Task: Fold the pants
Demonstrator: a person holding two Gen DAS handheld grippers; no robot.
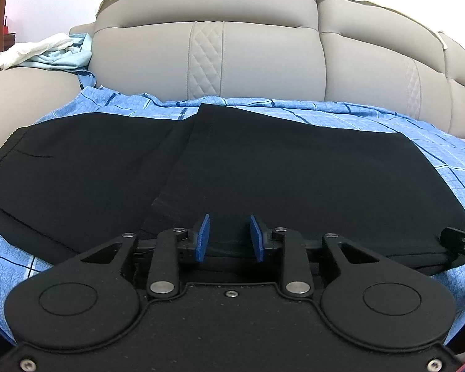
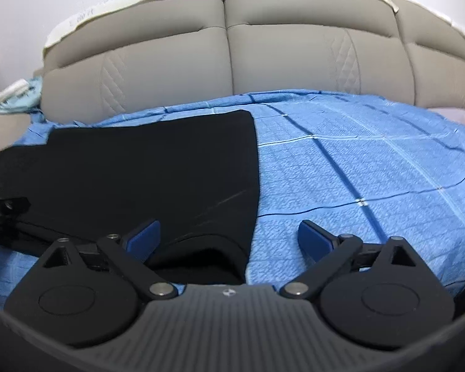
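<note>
Black pants (image 1: 263, 170) lie flat on a blue checked sheet (image 1: 372, 114), one layer folded over the other, waistband at the far left. My left gripper (image 1: 229, 237) sits at the near edge of the pants, its blue pads partly open with the fabric edge between them. In the right wrist view the pants (image 2: 145, 167) fill the left half. My right gripper (image 2: 229, 238) is wide open at the pants' near right corner, where the fabric (image 2: 201, 257) bulges up between the fingers. The right gripper's tip (image 1: 462, 241) shows in the left view.
A grey padded headboard (image 1: 263, 52) stands behind the bed. Light blue and white clothes (image 1: 46, 52) are piled at the far left. Bare blue sheet (image 2: 372, 170) spreads to the right of the pants.
</note>
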